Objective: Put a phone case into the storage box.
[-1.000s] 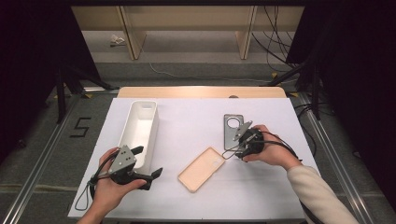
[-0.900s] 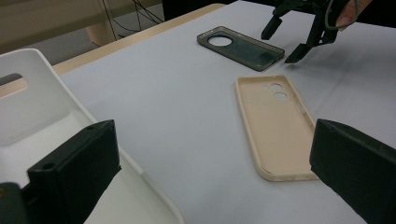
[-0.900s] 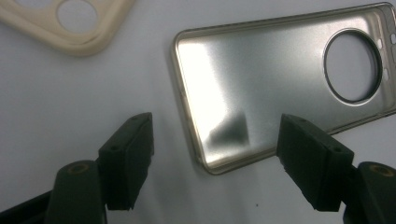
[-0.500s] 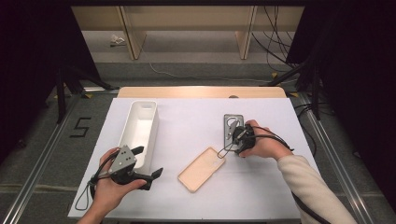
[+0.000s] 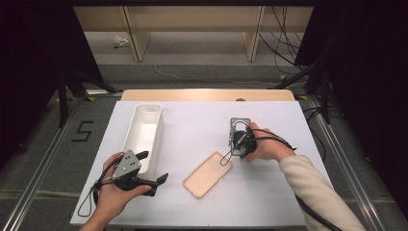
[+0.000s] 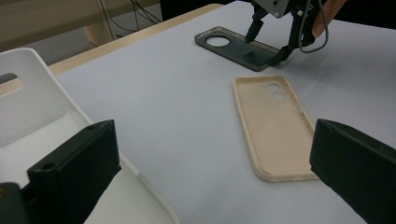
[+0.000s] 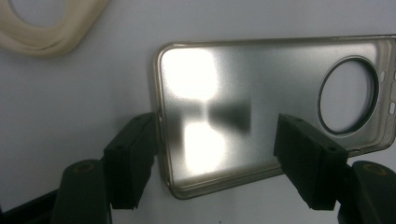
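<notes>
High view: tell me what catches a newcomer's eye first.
The right tongs hang over a dark translucent phone case at the right of the white table, one jaw outside its short end and one over its inside, not yet gripping. A beige phone case lies open side up at the centre. The left tongs rest open beside a long white bin.
</notes>
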Demonstrator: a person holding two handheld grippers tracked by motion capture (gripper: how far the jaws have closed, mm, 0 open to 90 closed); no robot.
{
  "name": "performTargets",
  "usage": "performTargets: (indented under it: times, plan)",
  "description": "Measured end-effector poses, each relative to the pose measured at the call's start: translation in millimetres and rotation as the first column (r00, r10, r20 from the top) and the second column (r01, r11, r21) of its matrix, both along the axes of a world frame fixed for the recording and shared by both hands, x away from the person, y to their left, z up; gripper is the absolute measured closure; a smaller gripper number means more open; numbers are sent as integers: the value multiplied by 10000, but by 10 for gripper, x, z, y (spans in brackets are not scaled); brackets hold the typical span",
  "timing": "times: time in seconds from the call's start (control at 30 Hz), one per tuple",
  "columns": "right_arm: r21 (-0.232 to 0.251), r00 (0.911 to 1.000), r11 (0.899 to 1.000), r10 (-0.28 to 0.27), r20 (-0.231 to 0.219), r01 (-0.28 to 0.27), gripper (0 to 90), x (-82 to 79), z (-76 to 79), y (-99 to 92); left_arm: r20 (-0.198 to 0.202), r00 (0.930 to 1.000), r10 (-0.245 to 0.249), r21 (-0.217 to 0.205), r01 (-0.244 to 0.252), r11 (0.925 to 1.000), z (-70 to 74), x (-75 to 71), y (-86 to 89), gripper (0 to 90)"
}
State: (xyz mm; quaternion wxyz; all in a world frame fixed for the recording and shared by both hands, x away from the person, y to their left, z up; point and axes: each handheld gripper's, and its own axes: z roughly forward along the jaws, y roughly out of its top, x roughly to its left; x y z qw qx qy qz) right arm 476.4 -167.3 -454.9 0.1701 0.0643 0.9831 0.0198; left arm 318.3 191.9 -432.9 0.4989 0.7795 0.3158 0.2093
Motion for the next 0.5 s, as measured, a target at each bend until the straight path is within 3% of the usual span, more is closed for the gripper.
performTargets:
  times: [0.27,0.5]
  plan:
    - [-139,9996,9997,201,-175,-203,358,11,-4,33,-13,10000,-25,-3,25,10000,-2,0,-4,10]
    - [-217,9986,9992,312,-430,-321,460,-4,3,43,-30,10000,-51,8,51,10000,-4,0,-8,10]
